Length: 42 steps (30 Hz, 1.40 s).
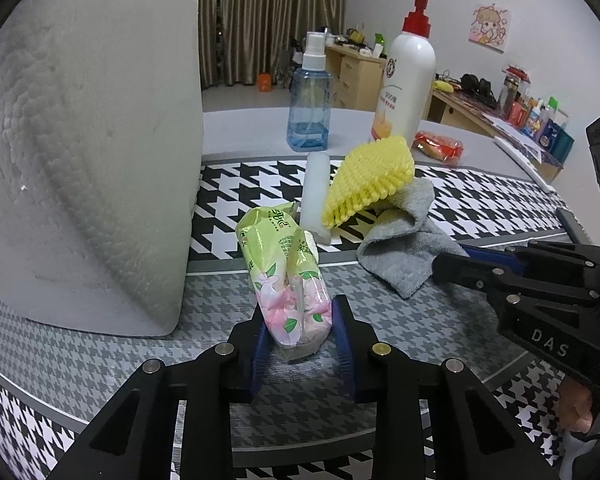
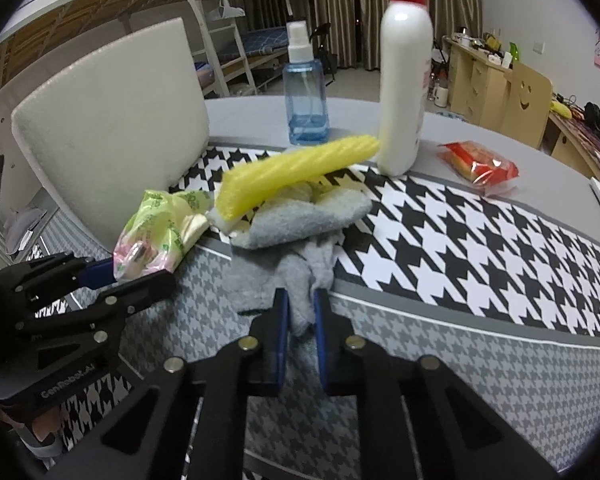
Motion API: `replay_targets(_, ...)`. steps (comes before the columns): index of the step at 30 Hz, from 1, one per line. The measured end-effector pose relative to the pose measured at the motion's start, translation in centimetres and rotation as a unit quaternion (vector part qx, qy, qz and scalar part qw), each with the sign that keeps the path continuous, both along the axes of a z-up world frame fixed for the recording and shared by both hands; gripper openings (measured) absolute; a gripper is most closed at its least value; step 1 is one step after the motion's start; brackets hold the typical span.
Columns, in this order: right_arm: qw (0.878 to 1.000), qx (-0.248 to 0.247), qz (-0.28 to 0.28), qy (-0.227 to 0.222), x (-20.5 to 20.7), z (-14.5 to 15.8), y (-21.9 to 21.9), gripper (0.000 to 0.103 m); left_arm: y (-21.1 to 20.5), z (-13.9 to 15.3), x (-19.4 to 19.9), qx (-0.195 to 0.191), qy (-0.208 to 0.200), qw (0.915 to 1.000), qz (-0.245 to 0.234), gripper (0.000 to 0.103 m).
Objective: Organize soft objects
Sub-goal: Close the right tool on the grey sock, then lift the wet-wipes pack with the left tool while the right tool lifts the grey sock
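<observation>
On the houndstooth surface (image 2: pixel 460 232), soft things are lying together. The left claw (image 1: pixel 300 336) is squeezing the tissue pack (image 1: pixel 288 276). The right claw (image 2: pixel 300 320) is pinching the grey cloth (image 2: pixel 304 216).

Both cameras are looking forward and steeply down along their own tongs, sitting close over the near edge of the surface (image 1: pixel 480 208). The left view is facing from the left, the right view from the right. Both are sharing the pack (image 1: pixel 288 276), the cloth (image 2: pixel 300 224), the sponge (image 1: pixel 370 178) and the bottles (image 2: pixel 405 92) farther off.
</observation>
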State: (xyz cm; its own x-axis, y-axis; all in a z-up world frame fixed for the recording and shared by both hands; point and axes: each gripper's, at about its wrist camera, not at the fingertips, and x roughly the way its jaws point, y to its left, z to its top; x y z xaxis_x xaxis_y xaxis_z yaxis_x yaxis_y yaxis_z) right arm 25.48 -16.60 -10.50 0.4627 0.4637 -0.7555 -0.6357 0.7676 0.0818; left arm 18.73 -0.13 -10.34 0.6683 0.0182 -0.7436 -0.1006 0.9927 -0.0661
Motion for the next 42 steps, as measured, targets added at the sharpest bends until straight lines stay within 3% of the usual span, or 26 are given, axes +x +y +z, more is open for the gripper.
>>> replay_targets(24, 0.996, 0.040, -0.012, -0.076, -4.5, 5.5, -2.7, 0.014, -0.7, 3.9, -3.6, 0.035, -0.076, 0.9965, -0.010, 0.031)
replay_targets(27, 0.996, 0.042, -0.018, -0.081, -4.9, 6.0, -3.0, 0.013, -0.7, 4.0, -3.9, 0.035, -0.079, 0.9962, -0.014, 0.023)
replay_targets(35, 0.994, 0.049, -0.029, -0.095, -5.6, 7.0, -3.7, 0.013, -0.5, 3.6, -4.0, 0.025, -0.070, 0.9971, -0.015, 0.023)
replay_targets(42, 0.992, 0.066, -0.037, -0.104, -5.6, 7.9, -4.7, 0.013, -0.6, 3.1, -2.7, 0.026, -0.051, 0.9984, 0.000, 0.038)
